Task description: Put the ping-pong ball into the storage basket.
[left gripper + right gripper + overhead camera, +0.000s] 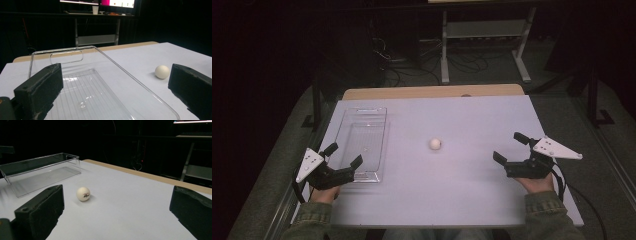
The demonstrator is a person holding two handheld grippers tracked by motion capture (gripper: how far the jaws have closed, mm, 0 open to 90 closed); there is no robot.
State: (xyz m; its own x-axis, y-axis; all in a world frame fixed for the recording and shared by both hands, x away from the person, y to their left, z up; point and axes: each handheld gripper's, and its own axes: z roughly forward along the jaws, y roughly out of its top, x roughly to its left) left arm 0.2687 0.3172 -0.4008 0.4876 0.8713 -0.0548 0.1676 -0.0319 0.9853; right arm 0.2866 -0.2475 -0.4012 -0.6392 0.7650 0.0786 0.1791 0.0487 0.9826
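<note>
Right gripper (511,146) gaping, apart from ball (435,144); left gripper (344,154) gaping at tray (362,111).

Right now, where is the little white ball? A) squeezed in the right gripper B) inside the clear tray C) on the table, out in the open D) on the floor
C: the ball sits on the bare table, apart from the clear tray and both open grippers.

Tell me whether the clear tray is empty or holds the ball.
Empty. The clear plastic tray shows only its ribbed bottom; the white ball sits outside it on the table.
</note>
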